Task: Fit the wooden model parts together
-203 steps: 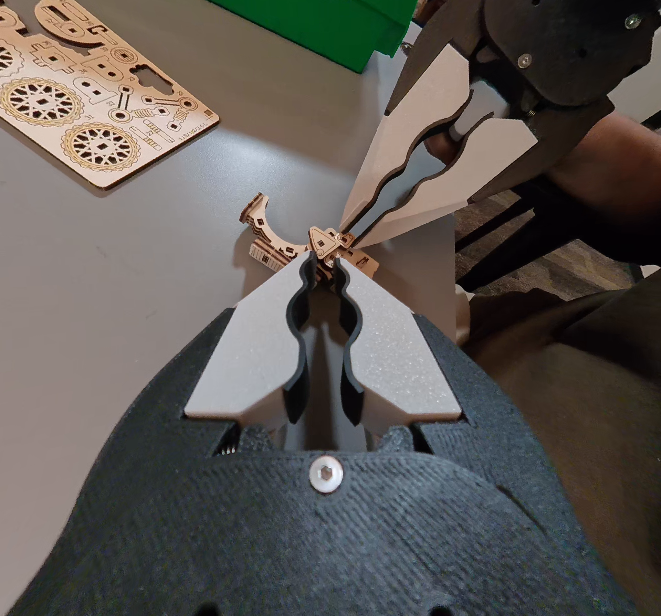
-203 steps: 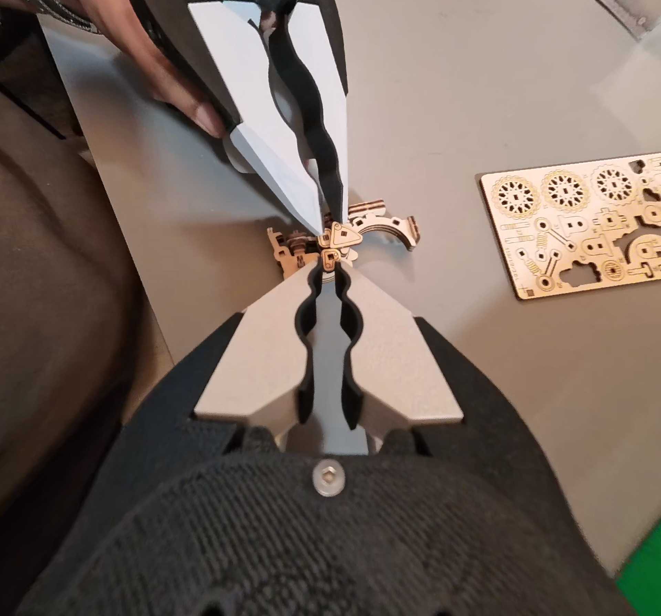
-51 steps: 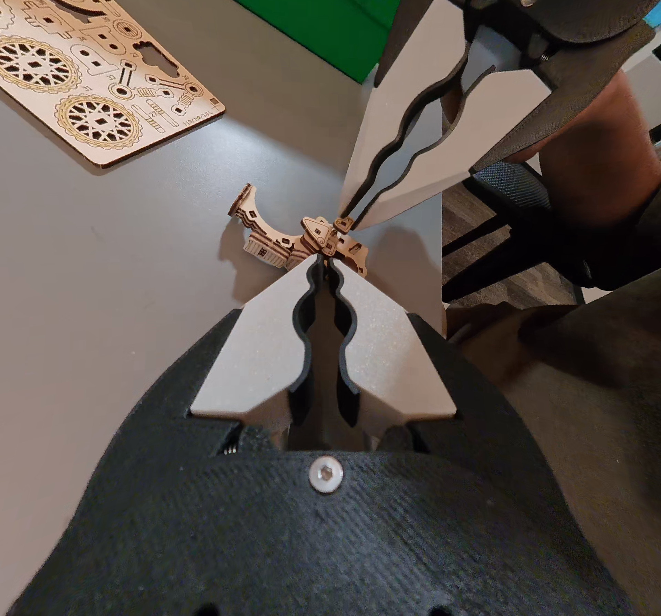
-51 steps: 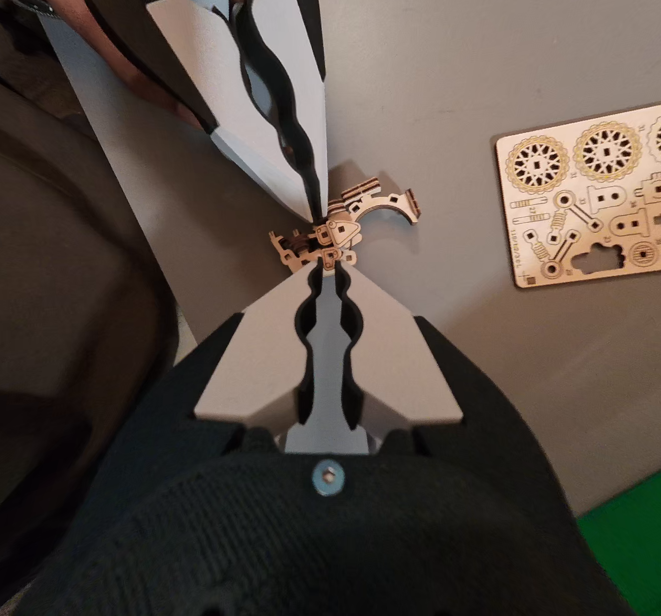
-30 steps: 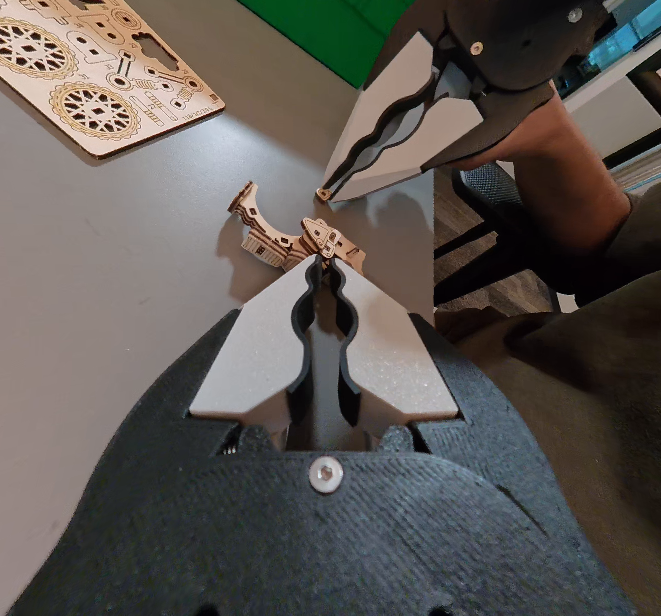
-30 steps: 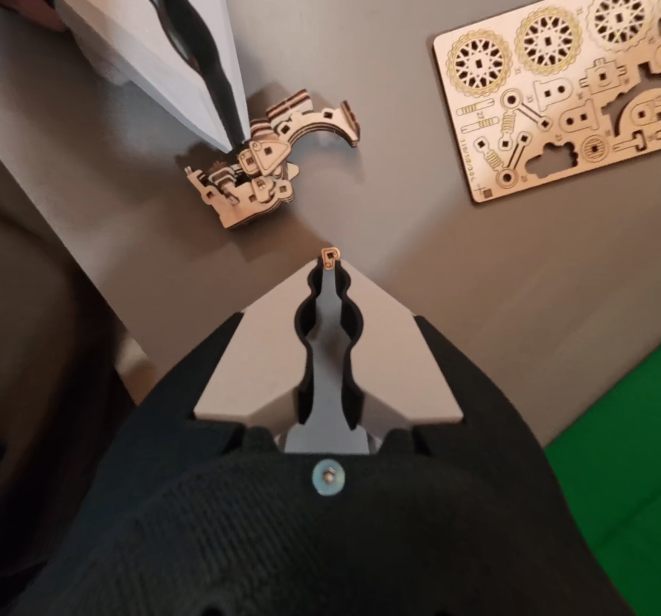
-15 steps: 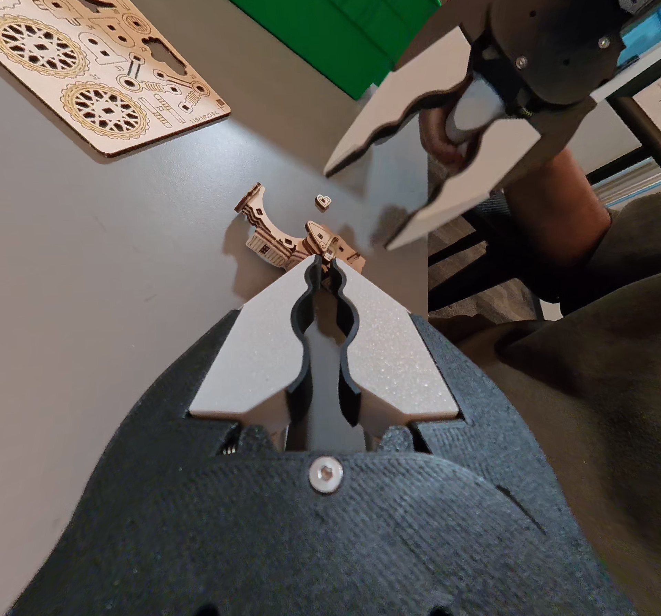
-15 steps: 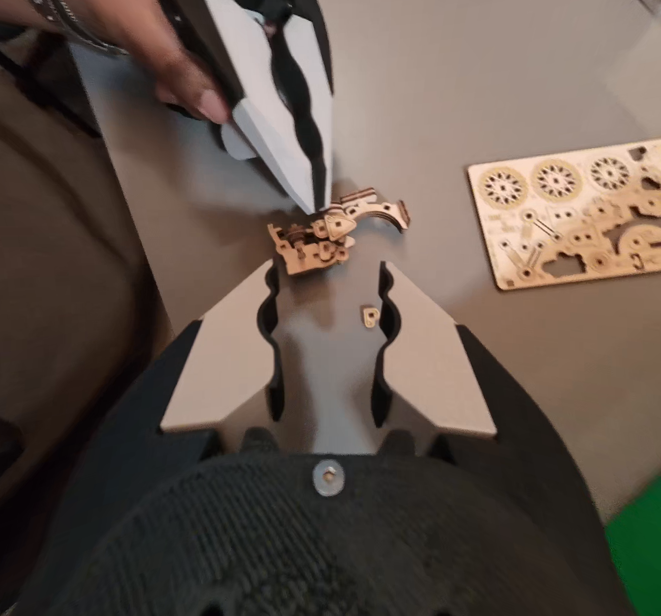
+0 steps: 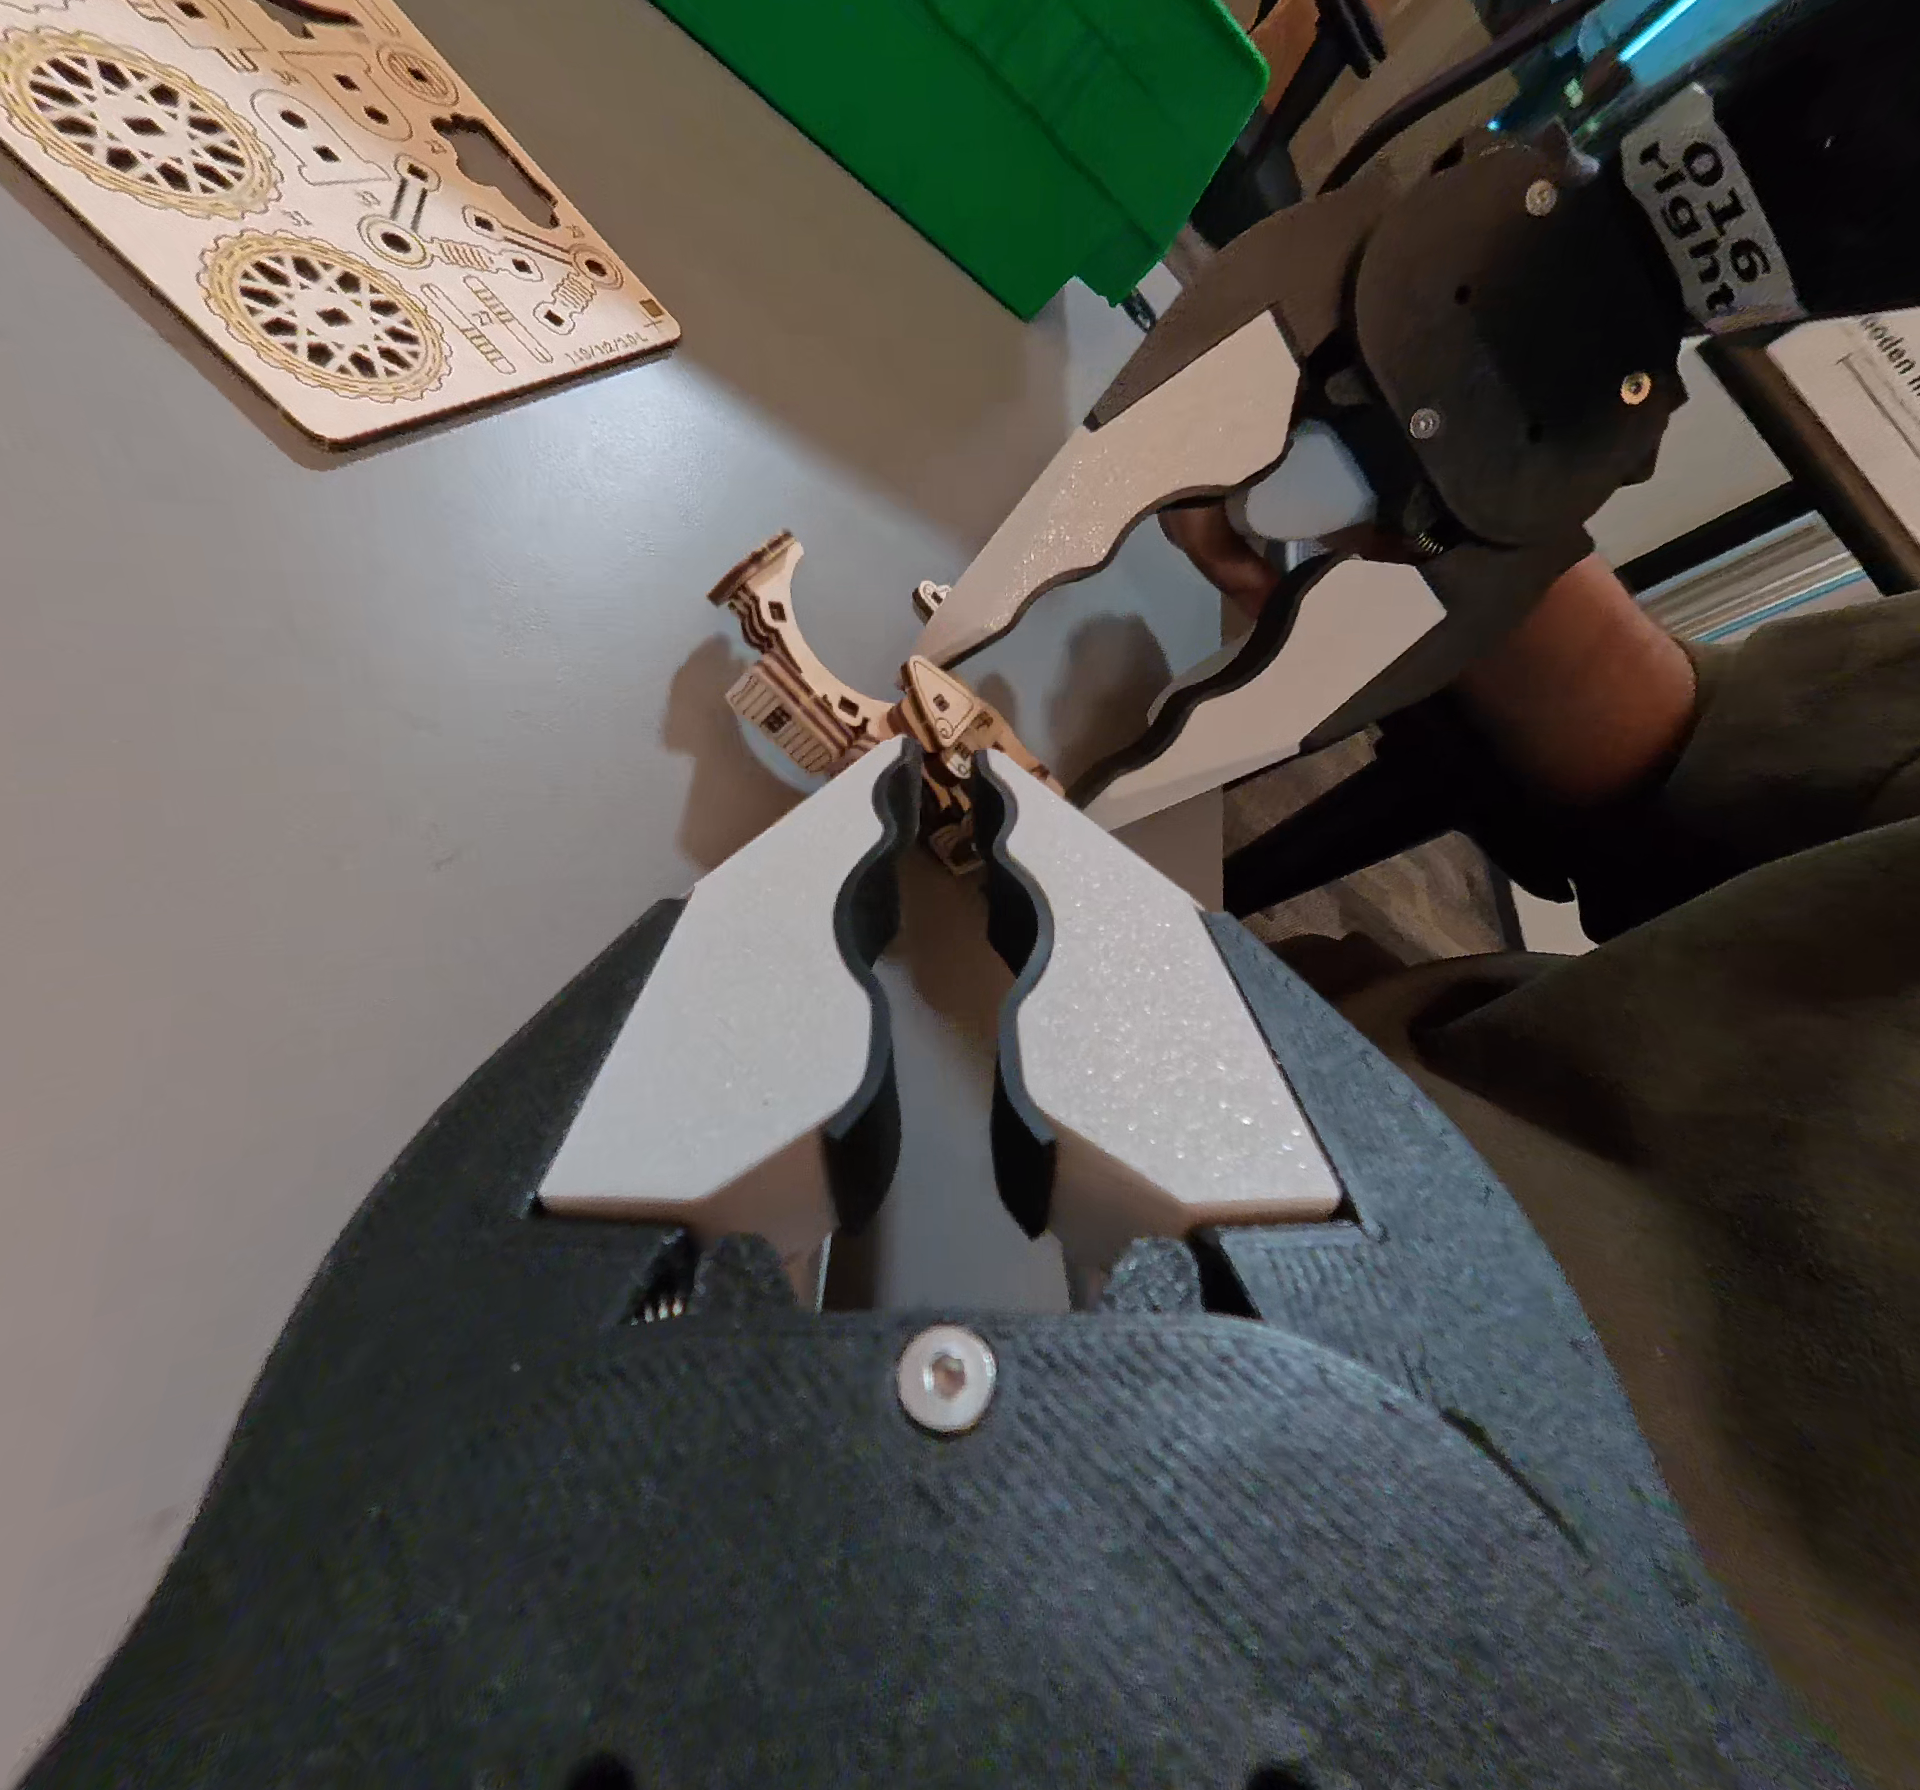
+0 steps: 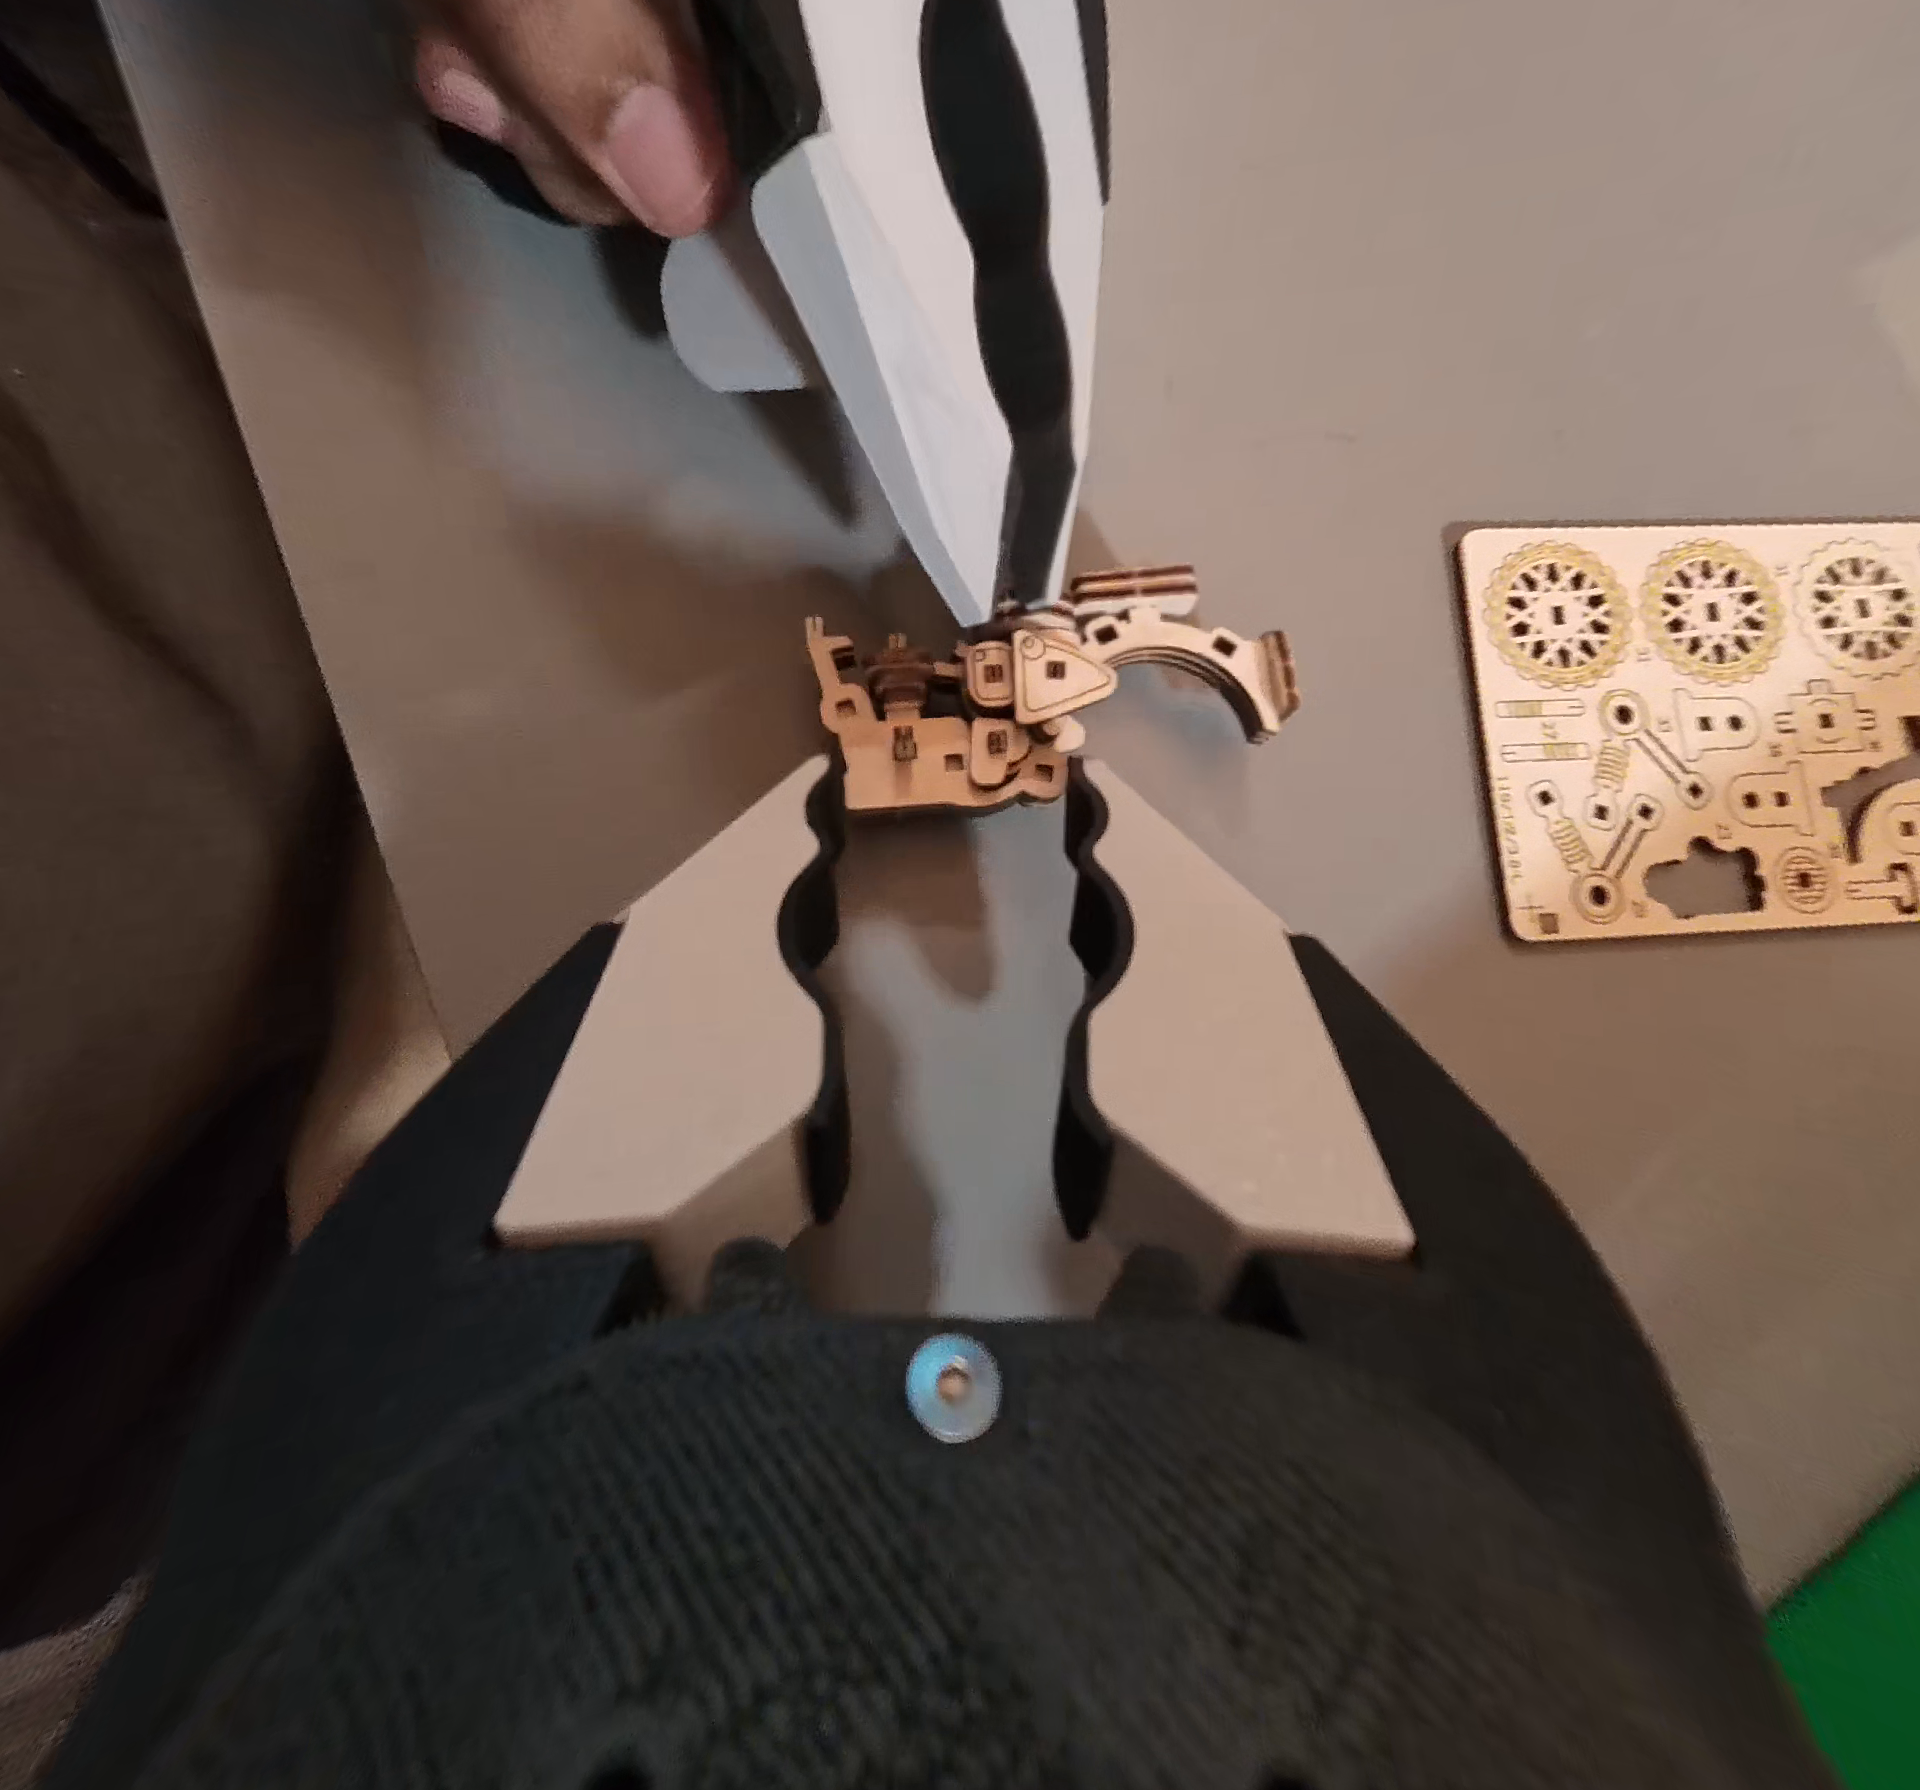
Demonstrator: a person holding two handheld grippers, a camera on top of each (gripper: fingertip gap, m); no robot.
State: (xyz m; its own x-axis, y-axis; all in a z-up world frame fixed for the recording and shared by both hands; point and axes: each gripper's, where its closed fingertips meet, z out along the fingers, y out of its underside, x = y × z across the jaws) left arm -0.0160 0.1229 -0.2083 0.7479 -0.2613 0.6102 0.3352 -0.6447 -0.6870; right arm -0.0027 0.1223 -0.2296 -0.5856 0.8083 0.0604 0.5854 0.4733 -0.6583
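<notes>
The left gripper (image 9: 940,758) is clenched on the wooden model (image 9: 821,701), pinching its near end at the fingertips while the model rests on the grey table (image 9: 312,701) near the table's edge. From the other side, the right gripper (image 10: 951,784) stands released, its two fingers spread to either side of the model's blocky end. One small loose wooden piece (image 9: 928,594) lies on the table just beyond the model, beside the right gripper's upper finger. Farther off lies one flat wooden parts sheet (image 10: 1704,743) with three spoked wheels showing and small printed markings along its edge. Beyond it sits one green bin (image 9: 935,47). The right gripper's black body carries a grey printed label (image 9: 1704,223).
</notes>
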